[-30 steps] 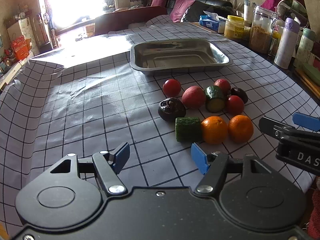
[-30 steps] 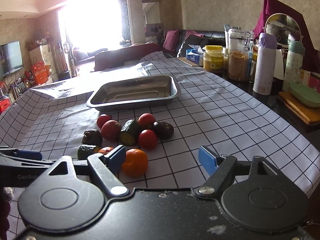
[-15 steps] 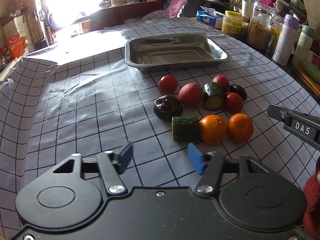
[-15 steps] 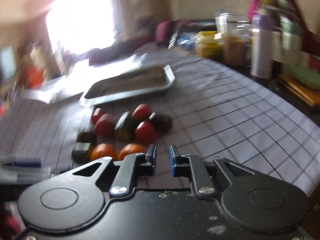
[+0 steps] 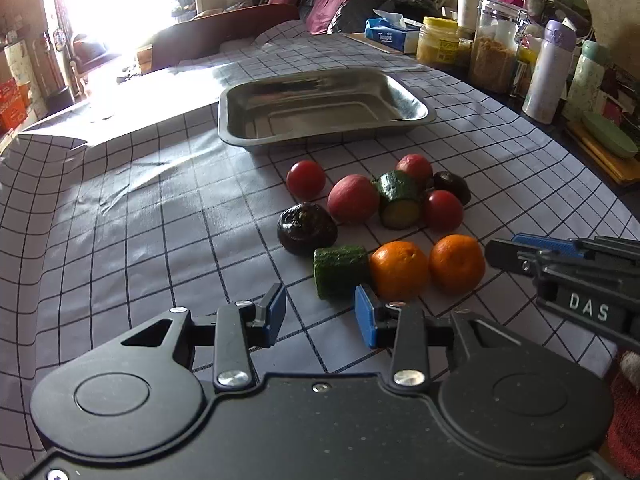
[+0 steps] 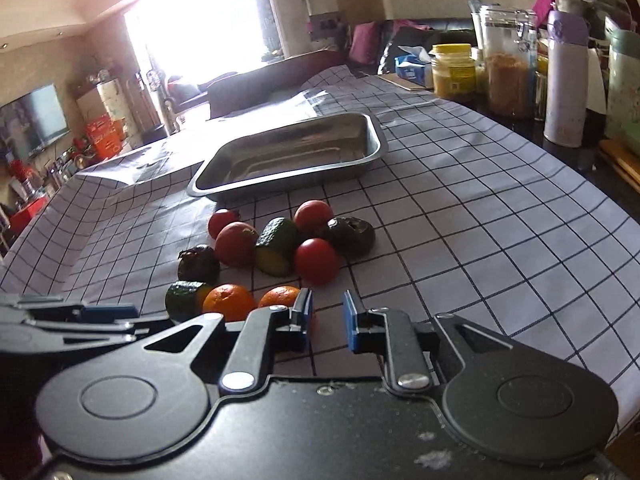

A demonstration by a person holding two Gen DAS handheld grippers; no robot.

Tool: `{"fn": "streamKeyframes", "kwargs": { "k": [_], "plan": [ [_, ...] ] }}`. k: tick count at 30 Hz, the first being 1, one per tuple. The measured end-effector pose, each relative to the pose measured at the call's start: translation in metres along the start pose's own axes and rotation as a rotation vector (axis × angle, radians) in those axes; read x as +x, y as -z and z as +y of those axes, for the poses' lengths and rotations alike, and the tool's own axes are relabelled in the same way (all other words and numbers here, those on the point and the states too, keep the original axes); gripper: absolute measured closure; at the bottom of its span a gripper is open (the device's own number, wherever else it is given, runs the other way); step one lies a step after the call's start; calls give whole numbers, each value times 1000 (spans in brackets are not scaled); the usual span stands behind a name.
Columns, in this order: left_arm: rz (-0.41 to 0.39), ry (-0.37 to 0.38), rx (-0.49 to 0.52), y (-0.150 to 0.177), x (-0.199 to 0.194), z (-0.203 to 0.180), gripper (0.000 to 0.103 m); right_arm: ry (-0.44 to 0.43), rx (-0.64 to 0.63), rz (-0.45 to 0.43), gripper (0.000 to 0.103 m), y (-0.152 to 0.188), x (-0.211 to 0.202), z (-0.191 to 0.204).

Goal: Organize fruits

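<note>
A cluster of produce lies on the checked tablecloth: two oranges [image 5: 399, 270] [image 5: 456, 264], two cucumber pieces [image 5: 340, 271] [image 5: 400, 199], several red fruits [image 5: 306, 179], and two dark shrivelled fruits [image 5: 307, 228]. An empty steel tray [image 5: 320, 110] stands behind them; it also shows in the right wrist view [image 6: 288, 160]. My left gripper [image 5: 320, 316] is open and empty just before the near cucumber piece. My right gripper [image 6: 327, 318] is open with a narrow gap, empty, beside the right orange [image 6: 280, 296].
Jars [image 5: 494, 44], a yellow-lidded tub [image 5: 440, 44], a tissue box [image 5: 394, 34], thermos bottles [image 5: 550, 72] and a mirror line the table's right edge. A green dish on a wooden board [image 5: 608, 140] lies at the far right. A sofa stands beyond the table.
My right gripper closed almost shut, then reopened to a narrow gap and moved closer to the fruit. My left gripper advanced slightly toward the cucumber piece with its jaws a little narrower.
</note>
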State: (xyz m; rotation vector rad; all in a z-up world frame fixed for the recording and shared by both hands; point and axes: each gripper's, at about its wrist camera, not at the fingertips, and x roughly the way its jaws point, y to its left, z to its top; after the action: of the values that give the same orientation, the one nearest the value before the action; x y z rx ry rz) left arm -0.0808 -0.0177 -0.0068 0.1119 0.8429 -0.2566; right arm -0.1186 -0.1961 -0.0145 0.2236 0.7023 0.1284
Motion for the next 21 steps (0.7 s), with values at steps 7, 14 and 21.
{"fn": "streamKeyframes", "kwargs": {
  "k": [7,14,21],
  "plan": [
    [14,4,0,-4,8,-1,56,-29,-69,8,65,3,-3,5],
    [41,25,-11,-5,16,2,53,-36,-117,41,62,6,7,12],
    [41,34,-19,-11,21,3,50,-28,-179,35,58,7,12,21]
  ]
}}
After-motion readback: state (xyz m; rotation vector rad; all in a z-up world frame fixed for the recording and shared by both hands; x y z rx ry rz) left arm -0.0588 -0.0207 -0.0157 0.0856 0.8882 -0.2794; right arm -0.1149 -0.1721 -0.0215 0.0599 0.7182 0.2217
